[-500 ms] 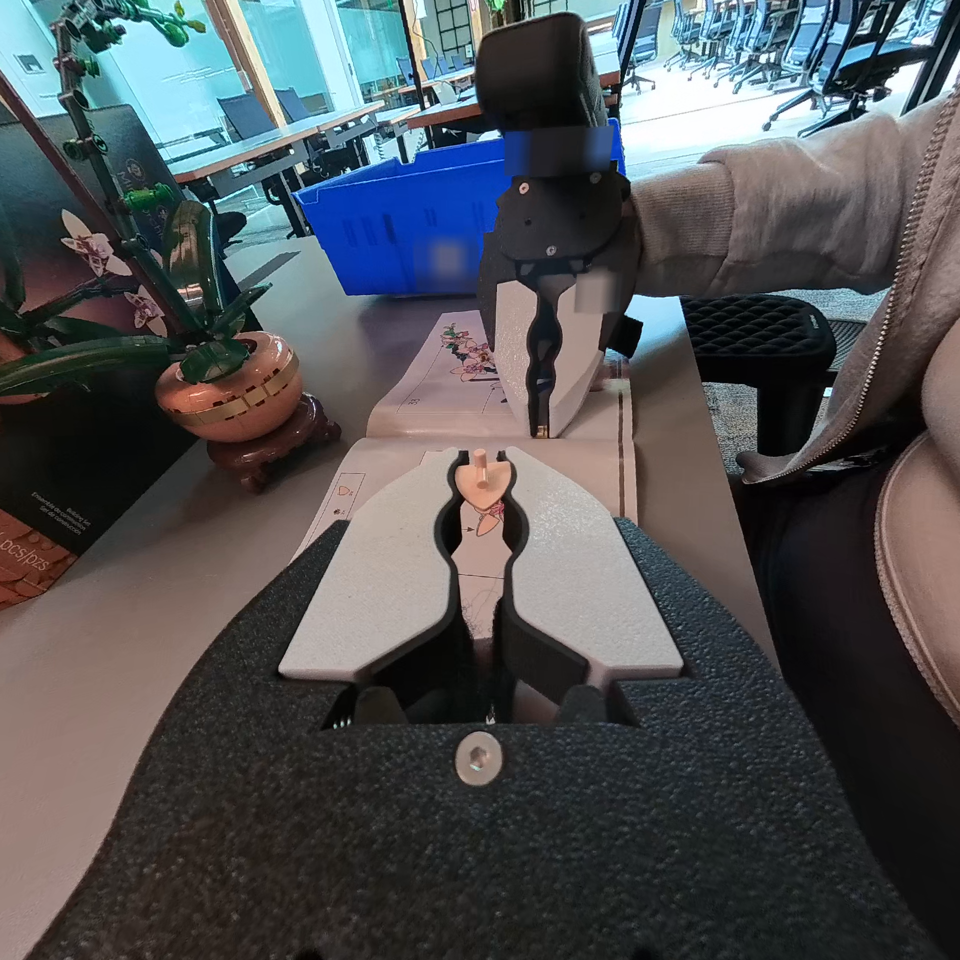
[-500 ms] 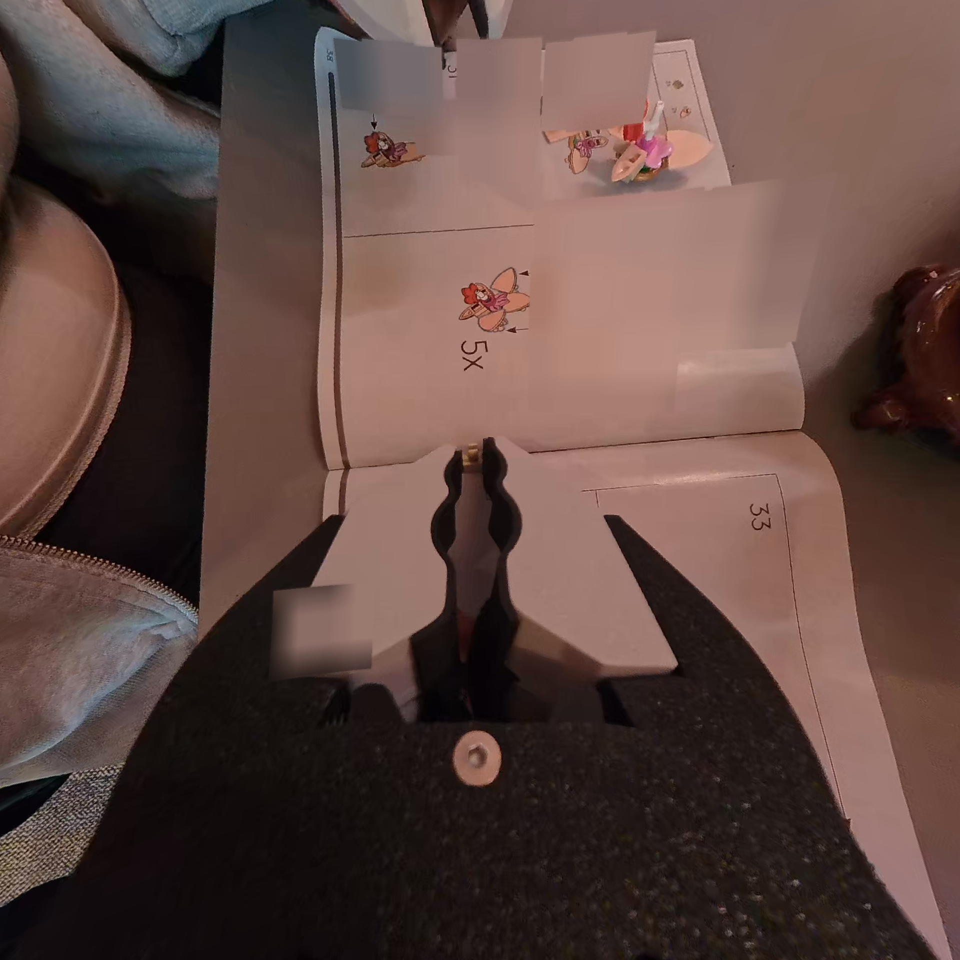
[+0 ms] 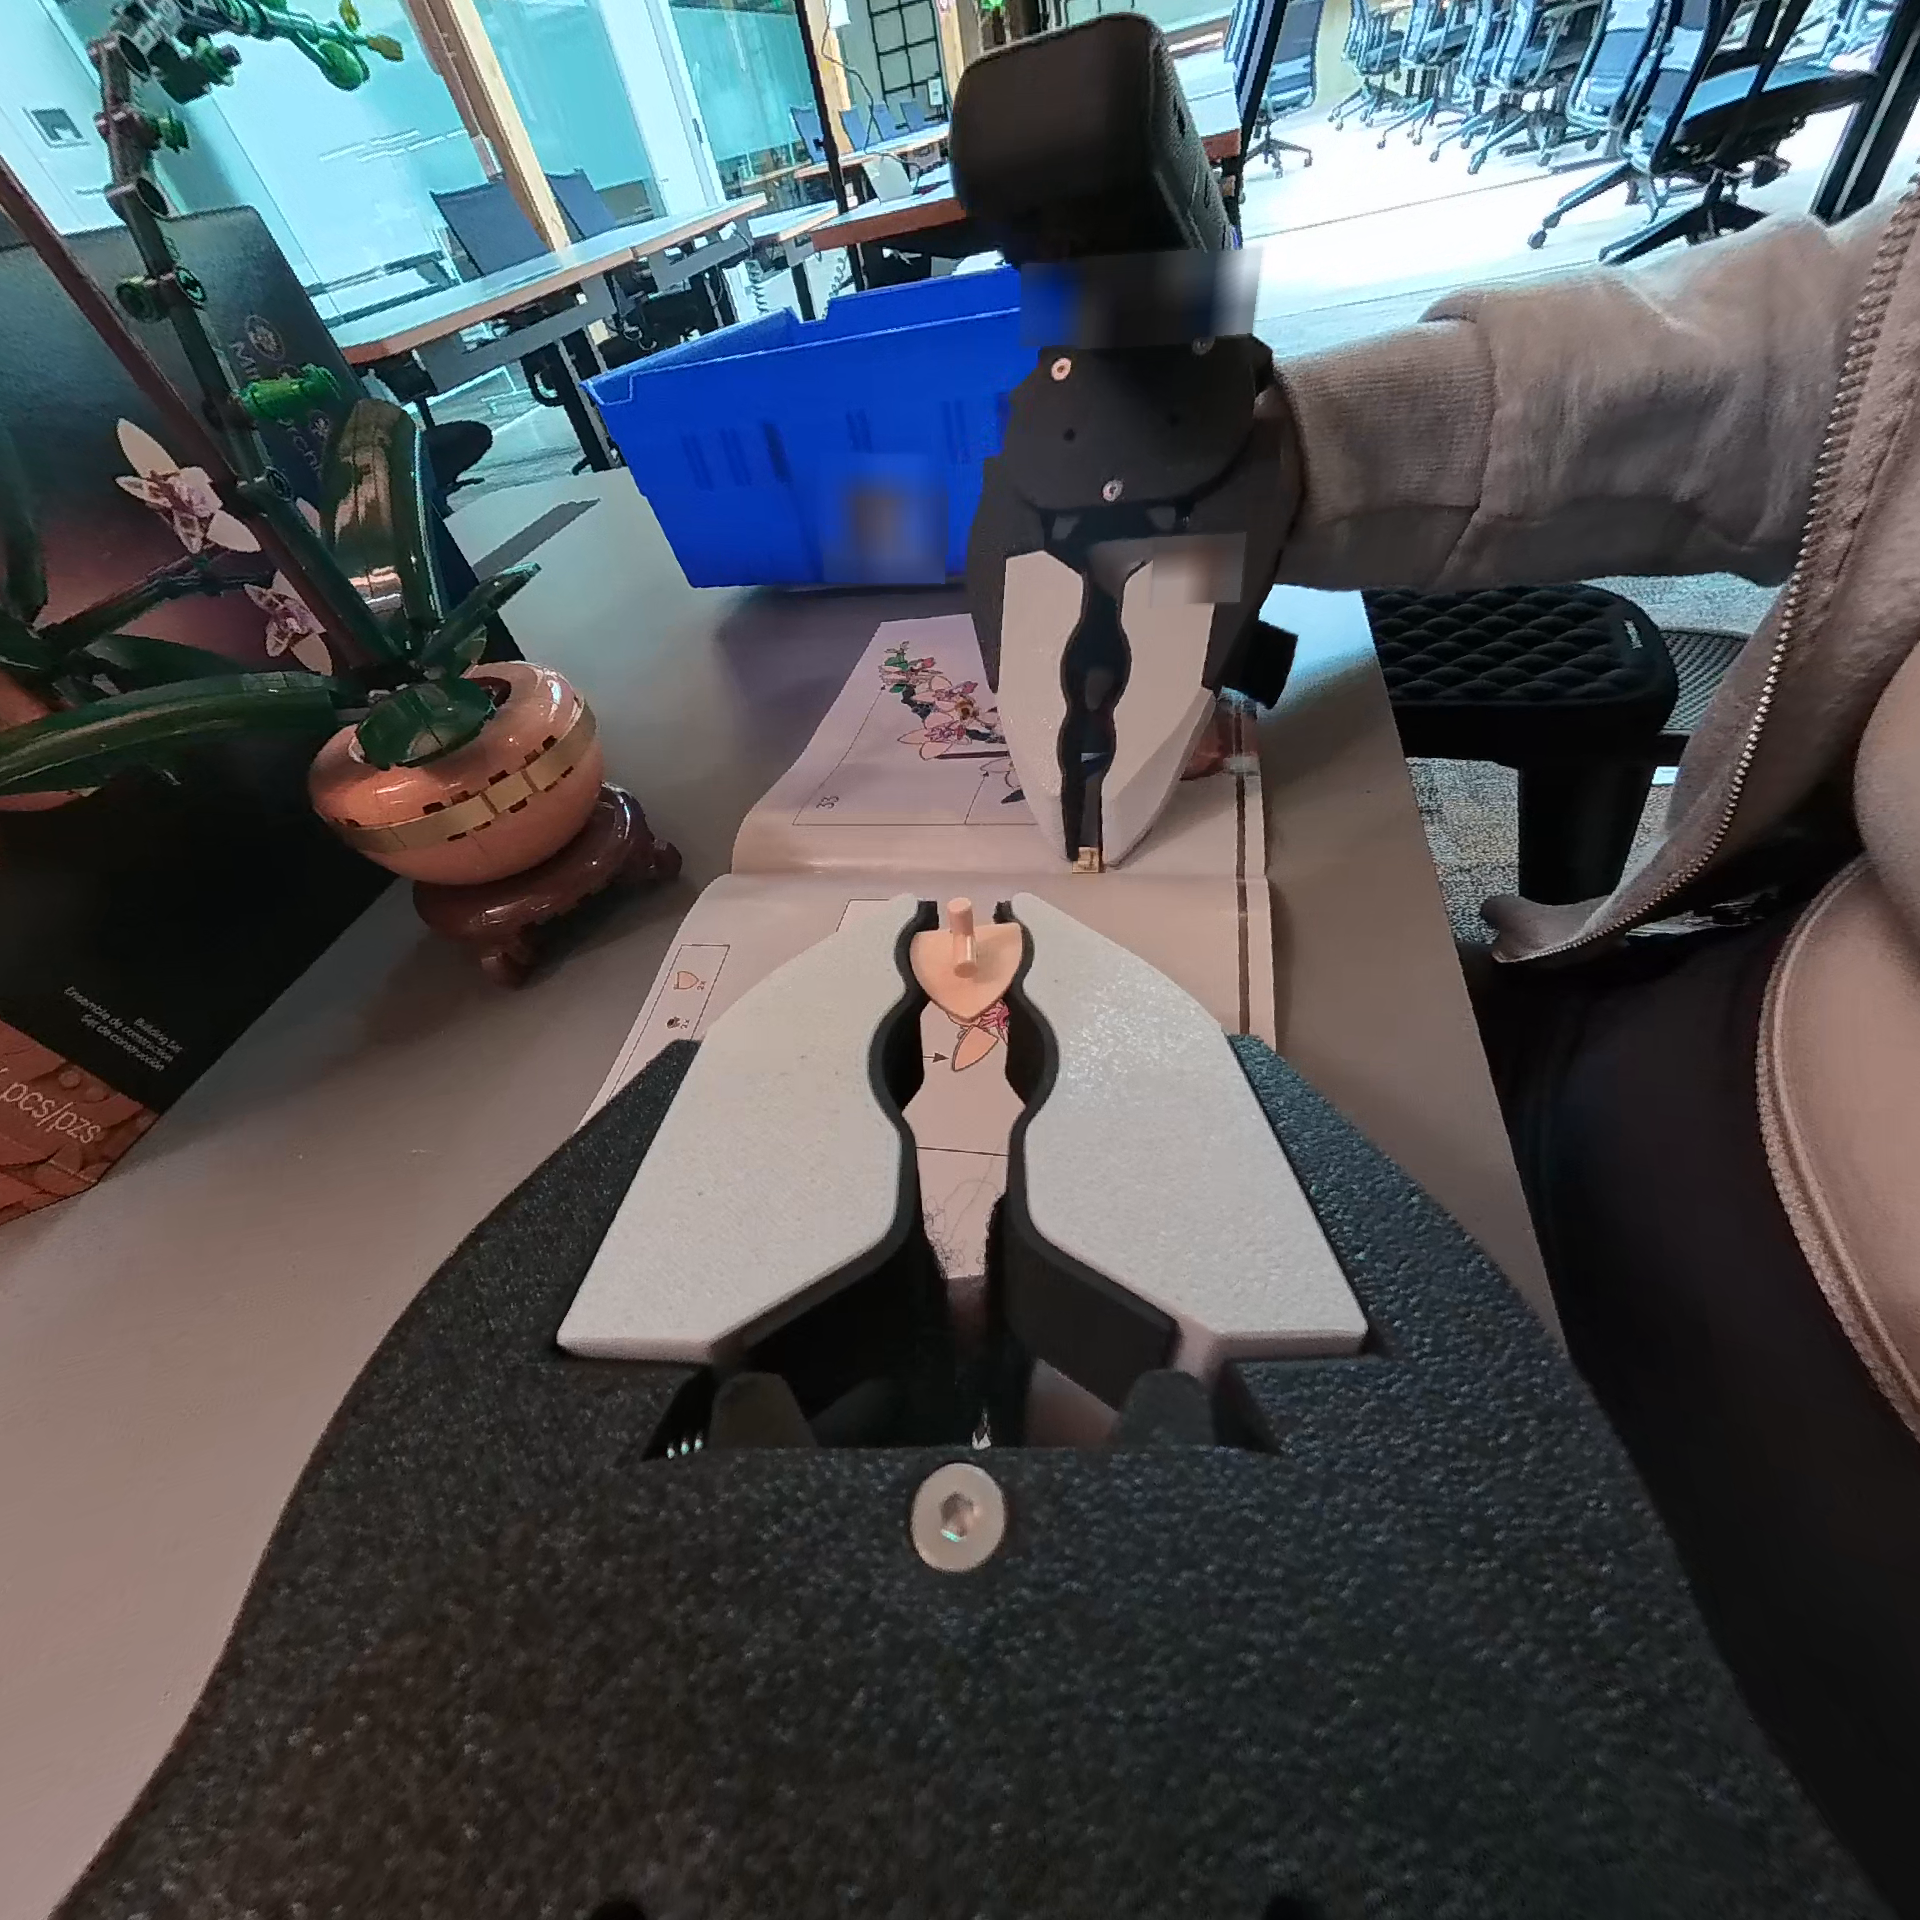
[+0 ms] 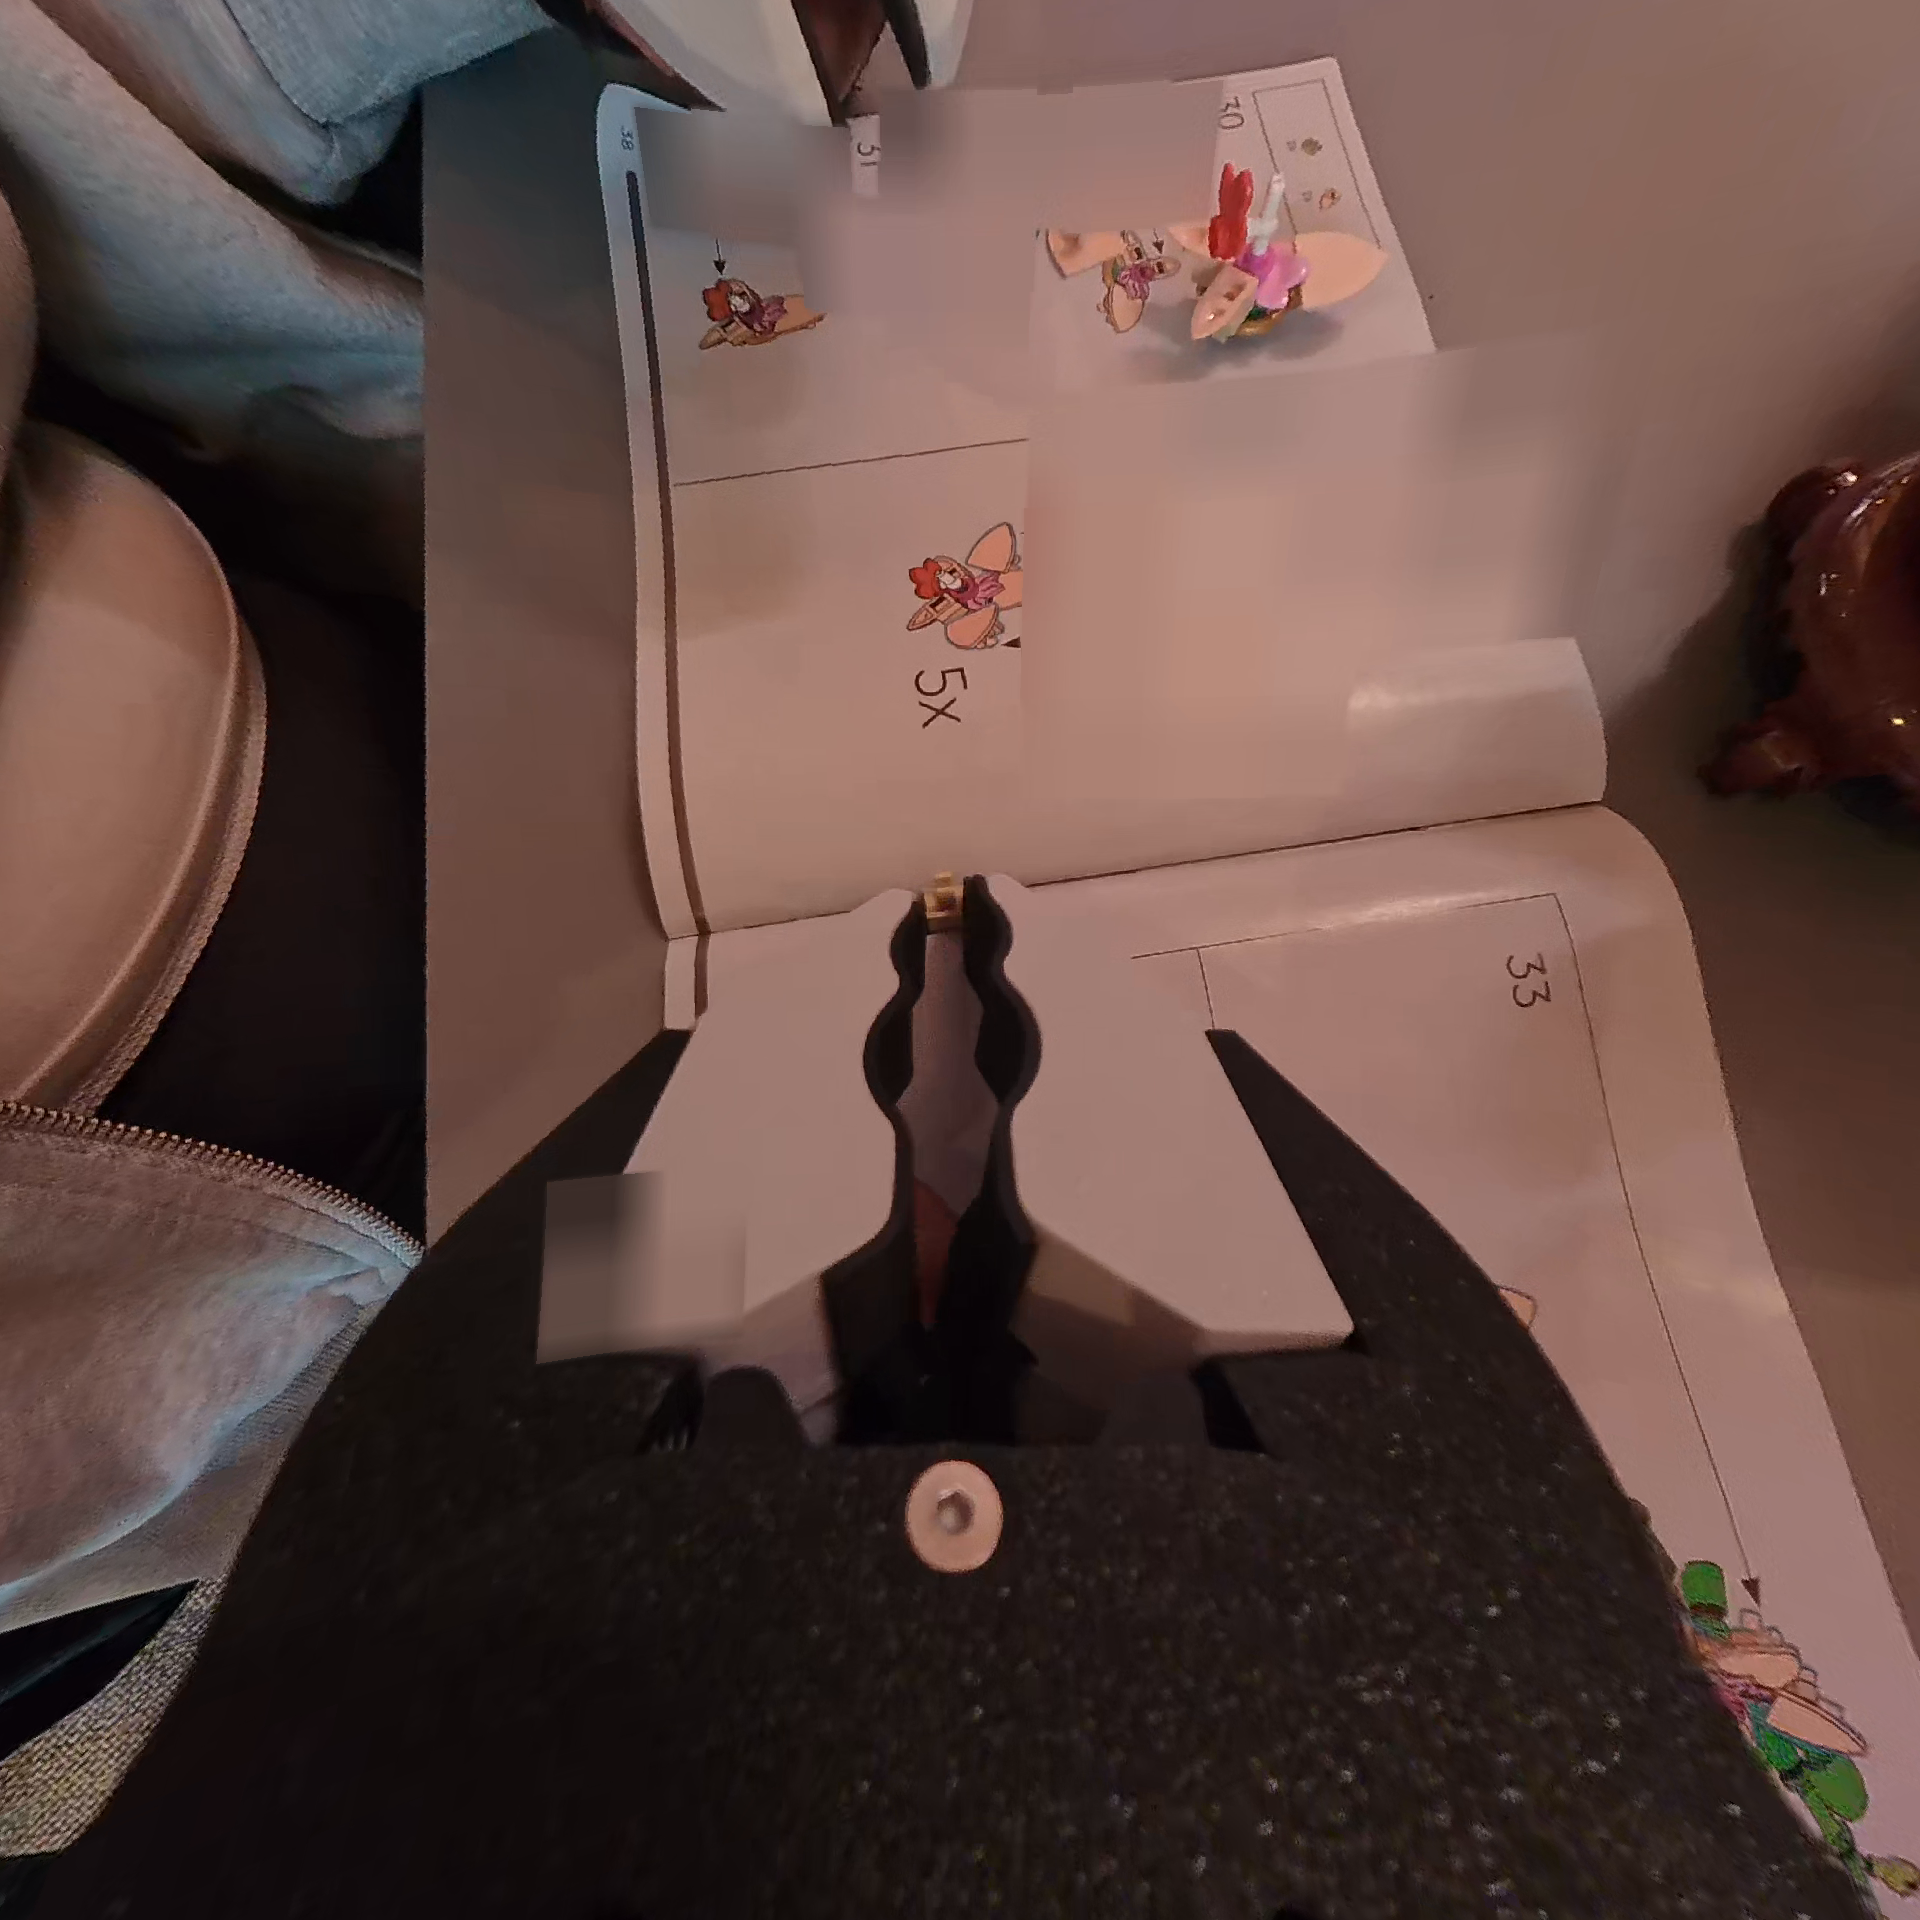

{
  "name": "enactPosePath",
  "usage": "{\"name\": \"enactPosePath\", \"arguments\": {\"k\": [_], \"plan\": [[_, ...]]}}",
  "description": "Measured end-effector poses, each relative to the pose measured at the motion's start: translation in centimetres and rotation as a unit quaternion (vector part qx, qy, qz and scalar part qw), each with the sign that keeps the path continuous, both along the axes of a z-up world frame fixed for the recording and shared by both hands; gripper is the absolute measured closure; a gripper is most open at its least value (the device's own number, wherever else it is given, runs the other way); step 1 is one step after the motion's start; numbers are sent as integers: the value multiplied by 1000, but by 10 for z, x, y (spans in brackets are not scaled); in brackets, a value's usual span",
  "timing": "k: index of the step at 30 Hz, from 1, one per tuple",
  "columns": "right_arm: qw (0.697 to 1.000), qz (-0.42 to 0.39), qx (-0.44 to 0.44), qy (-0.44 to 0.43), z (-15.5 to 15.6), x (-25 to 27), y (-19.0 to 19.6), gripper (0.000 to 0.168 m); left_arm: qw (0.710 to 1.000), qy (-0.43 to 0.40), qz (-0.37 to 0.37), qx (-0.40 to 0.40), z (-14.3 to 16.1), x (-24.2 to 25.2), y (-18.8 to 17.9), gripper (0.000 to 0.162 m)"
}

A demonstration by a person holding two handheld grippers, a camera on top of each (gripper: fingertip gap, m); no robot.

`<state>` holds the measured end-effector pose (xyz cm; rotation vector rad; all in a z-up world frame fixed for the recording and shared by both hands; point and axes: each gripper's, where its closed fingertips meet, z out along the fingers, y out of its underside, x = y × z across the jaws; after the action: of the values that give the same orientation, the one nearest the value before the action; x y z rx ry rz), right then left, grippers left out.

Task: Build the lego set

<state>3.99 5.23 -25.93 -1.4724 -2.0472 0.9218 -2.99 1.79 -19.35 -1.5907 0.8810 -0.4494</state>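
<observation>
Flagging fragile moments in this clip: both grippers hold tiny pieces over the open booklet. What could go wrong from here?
1. The right gripper pinches the small tan piece only at its very tips; it could slip or pop out.
2. The left gripper holds the pink petal piece by its edges, so pressing the parts together may twist it loose.
3. A dropped piece could get lost against the printed pictures on the instruction booklet.
</observation>
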Motion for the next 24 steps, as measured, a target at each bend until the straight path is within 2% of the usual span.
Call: {"name": "enactPosePath", "arguments": {"k": [6, 11, 16, 19, 24], "plan": [[992, -98, 83, -19, 4, -3, 21, 161, 1000, 0, 1, 0, 0, 0, 0, 151], [988, -130, 72, -50, 2, -2, 10, 152, 1000, 0, 0, 1, 0, 0, 0, 151], [990, -120, 42, -59, 4, 2, -3, 154, 1000, 1, 0, 2, 0, 0, 0, 151], [990, -121, 49, -57, 5, 5, 3, 155, 1000, 2, 0, 2, 0, 0, -1, 151], [993, -105, 10, -47, 3, 3, 4, 157, 1000, 4, 0, 1, -1, 0, -1, 151]]}}
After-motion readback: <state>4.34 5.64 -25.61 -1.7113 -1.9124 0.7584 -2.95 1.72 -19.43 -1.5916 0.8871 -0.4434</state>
